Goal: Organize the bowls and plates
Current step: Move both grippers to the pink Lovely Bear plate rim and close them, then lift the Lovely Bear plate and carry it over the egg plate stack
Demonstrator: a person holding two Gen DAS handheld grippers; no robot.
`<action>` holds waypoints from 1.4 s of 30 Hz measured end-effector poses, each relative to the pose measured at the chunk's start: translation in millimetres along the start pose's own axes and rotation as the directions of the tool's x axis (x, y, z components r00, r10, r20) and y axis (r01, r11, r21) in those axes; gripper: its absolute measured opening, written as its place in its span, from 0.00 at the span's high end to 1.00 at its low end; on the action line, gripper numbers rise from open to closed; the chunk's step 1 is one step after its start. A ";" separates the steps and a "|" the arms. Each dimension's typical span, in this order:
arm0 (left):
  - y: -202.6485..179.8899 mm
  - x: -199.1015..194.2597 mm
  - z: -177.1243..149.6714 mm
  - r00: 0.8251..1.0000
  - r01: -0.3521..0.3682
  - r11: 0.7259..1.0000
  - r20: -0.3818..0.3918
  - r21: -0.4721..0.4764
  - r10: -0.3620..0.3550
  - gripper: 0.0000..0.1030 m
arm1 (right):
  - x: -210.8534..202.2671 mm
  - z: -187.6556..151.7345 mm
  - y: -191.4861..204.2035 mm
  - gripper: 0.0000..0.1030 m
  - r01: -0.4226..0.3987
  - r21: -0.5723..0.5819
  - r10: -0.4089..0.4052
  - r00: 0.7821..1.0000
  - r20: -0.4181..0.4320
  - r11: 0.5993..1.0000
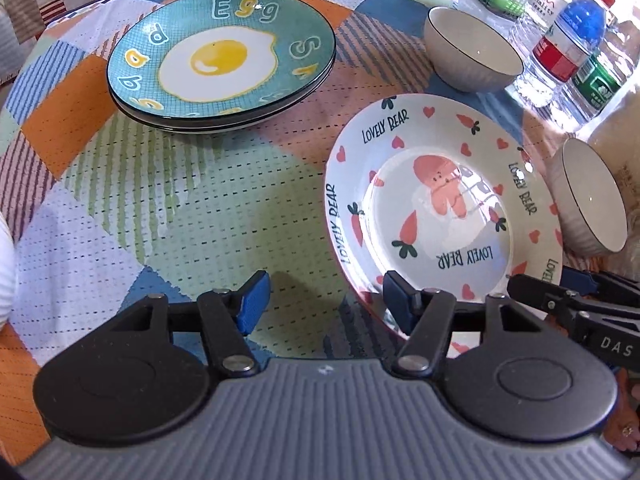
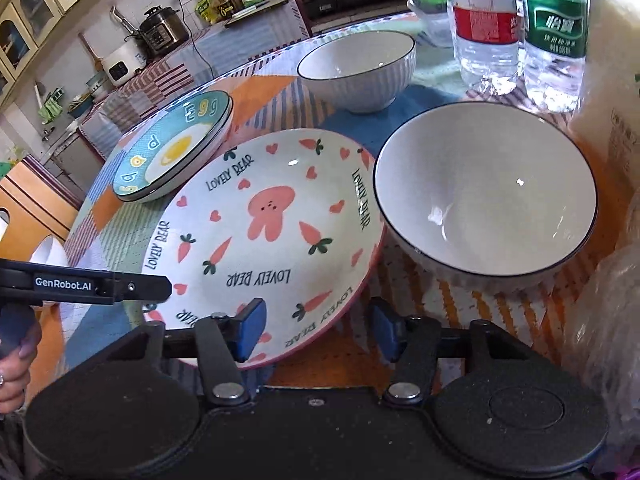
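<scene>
The bear plate [image 2: 264, 236] was seen on the checked tabletop [image 1: 200, 200], its near rim between the spread fingers of the right gripper [image 2: 316, 330], nothing being gripped. To its far left the stacked egg plates [image 1: 222, 60] were set. One white bowl [image 2: 486, 196] was placed just right of the bear plate, another bowl [image 2: 356, 70] farther off near the water bottles [image 2: 516, 20]. The left gripper [image 1: 324, 304] was held wide and empty at the bear plate's left edge.

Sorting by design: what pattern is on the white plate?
Pink rabbit, carrots, hearts and "LOVELY BEAR" lettering on the white plate; clearest in the right wrist view.
</scene>
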State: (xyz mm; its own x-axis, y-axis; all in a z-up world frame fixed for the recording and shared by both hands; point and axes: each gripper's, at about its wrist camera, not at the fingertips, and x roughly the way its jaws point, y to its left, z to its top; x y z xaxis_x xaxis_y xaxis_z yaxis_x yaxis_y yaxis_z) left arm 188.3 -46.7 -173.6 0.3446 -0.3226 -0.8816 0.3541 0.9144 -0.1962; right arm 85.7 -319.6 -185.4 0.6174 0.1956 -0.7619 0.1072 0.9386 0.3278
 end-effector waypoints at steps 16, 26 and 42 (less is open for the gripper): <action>5.6 11.4 1.0 0.991 0.127 0.984 0.049 -0.123 -0.122 0.83 | 2.0 -1.8 -10.8 0.75 -0.014 0.045 0.012 0.999 0.053 0.999; 5.0 9.6 5.9 0.996 0.090 0.989 0.009 -0.116 -0.089 0.83 | -0.9 -3.5 -9.9 0.74 -0.030 0.015 0.029 0.999 0.042 0.999; -2.2 -36.0 -8.7 0.999 0.018 1.000 0.031 0.012 -0.019 0.83 | -14.6 -3.4 8.9 0.74 -0.051 -0.025 0.052 0.999 0.011 0.998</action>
State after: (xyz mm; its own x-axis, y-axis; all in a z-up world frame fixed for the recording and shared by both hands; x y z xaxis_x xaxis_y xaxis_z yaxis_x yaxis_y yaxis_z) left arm 167.5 -35.0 -145.2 0.3650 -0.3471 -0.8639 0.3705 0.9054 -0.2073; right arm 75.0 -313.1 -173.3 0.6306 0.2408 -0.7378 0.0557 0.9342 0.3525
